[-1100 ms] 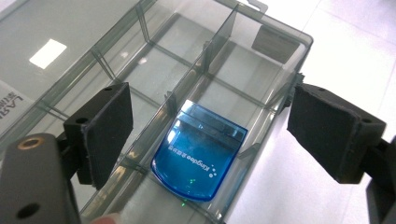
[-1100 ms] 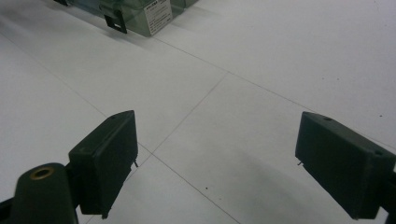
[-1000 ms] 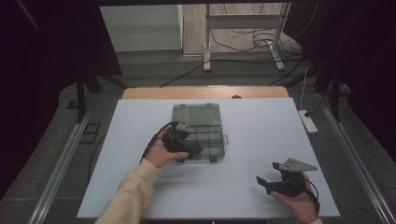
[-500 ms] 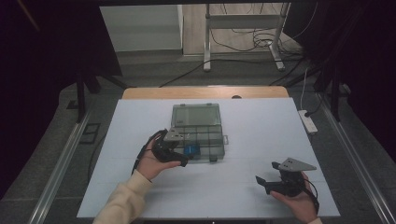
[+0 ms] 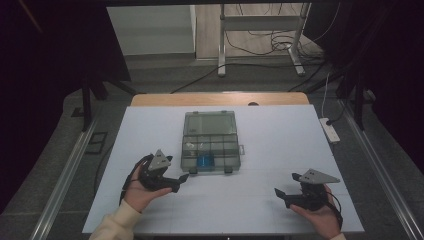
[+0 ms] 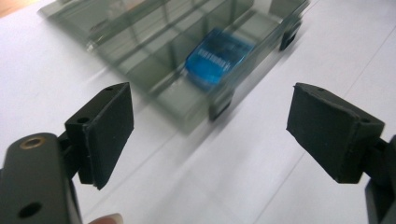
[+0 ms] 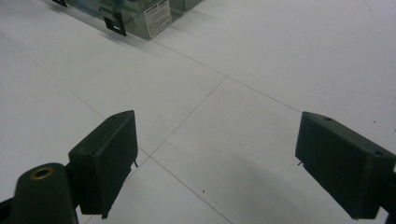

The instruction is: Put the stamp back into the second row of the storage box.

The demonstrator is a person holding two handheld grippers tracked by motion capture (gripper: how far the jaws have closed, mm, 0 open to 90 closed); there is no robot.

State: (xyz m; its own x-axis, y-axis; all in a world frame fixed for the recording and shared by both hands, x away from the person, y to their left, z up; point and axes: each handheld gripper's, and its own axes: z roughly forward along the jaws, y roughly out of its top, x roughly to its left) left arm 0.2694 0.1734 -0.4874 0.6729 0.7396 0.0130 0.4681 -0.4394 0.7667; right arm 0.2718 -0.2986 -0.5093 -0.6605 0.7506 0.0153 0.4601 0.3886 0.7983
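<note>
One organiser box (image 5: pixel 210 142), two open grippers

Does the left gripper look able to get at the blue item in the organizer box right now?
Probably yes: the left gripper is open and empty, the box lies open, and the blue item sits uncovered in a near compartment.

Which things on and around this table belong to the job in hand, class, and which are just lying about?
Part of the job:
- clear compartment box, lid shut
- blue item inside its front compartment
- left gripper, open, empty
- right gripper, open, empty

Just lying about:
- white power strip at the table's right edge
- metal stand and floor cables behind
</note>
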